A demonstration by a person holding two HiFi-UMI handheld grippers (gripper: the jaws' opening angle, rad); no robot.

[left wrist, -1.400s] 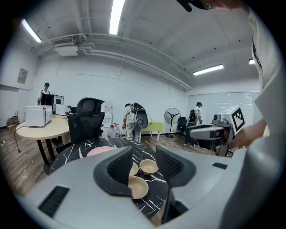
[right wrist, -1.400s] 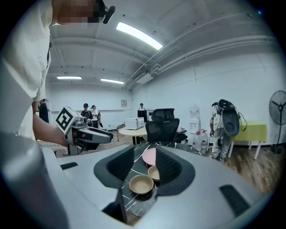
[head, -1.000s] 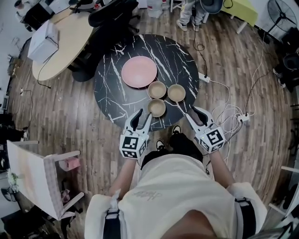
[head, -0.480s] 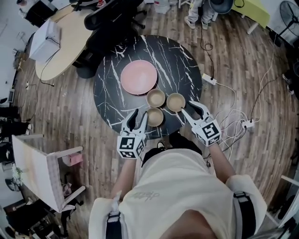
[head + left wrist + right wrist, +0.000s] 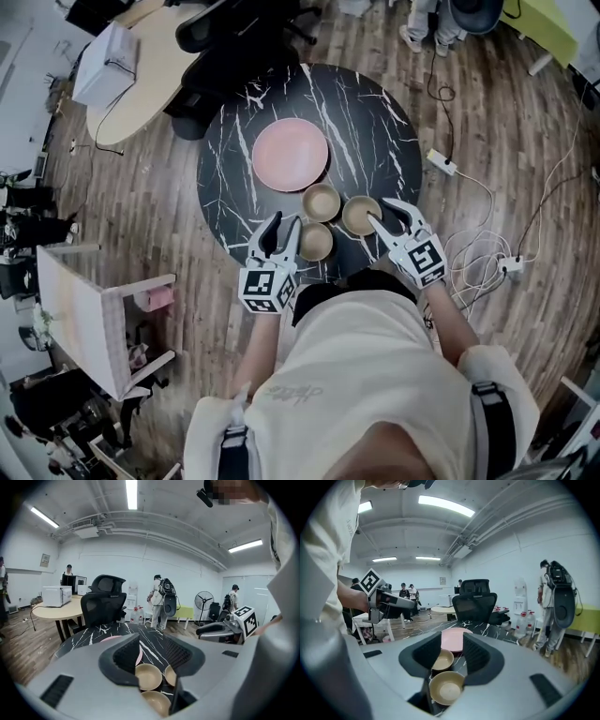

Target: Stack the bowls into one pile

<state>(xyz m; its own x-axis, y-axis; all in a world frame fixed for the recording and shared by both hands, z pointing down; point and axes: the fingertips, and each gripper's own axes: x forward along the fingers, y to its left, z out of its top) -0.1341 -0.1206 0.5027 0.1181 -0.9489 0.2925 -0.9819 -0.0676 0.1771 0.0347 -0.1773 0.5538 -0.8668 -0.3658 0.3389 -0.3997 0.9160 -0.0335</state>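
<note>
Over the last second both grippers had come in from the table point(image 5: 375, 131) edge toward the three bowls, which had not moved: they sat apart, unstacked, on the person's side of the plate point(image 5: 290, 155). The right gripper point(image 5: 386, 214), jaws wide and holding nothing, had reached the right bowl point(image 5: 359, 215), which lay low between its jaws in the right gripper view, seemingly untouched. The left gripper point(image 5: 284, 228), likewise wide and empty, stood just left of the near bowl point(image 5: 315, 242), the one farthest from the plate. The far bowl point(image 5: 321, 202) sat just beside the plate's rim. A first pick looked close, with no stacking done yet. Every bowl was empty, as was the plate.
</note>
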